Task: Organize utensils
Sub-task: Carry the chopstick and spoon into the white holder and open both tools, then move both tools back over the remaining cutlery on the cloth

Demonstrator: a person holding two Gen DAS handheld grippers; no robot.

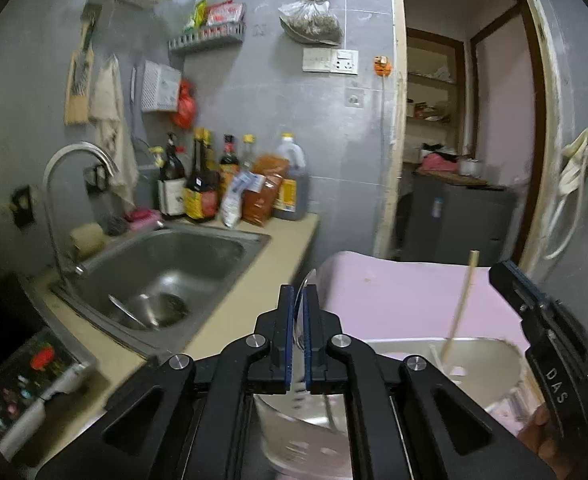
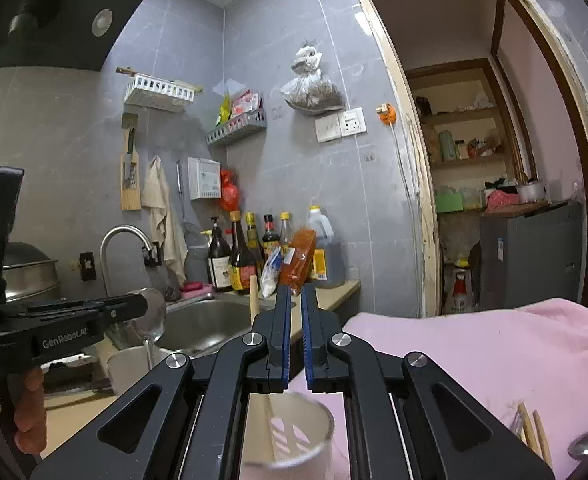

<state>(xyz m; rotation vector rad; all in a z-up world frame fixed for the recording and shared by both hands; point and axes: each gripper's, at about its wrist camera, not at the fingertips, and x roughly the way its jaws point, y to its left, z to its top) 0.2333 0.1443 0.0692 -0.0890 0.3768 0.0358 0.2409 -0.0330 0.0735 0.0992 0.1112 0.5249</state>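
Observation:
My left gripper is shut on a metal spoon, bowl up, held above a steel utensil cup on the pink cloth. From the right wrist view the same spoon shows in the left gripper over a cup. A wooden chopstick stands in the cup. My right gripper has its jaws a narrow gap apart with nothing between them, above a second steel cup. More chopsticks and a spoon lie on the cloth at the lower right.
A steel sink with a tap lies to the left. Sauce bottles and packets stand against the grey wall. An open doorway is at the right. A steamer pot sits far left.

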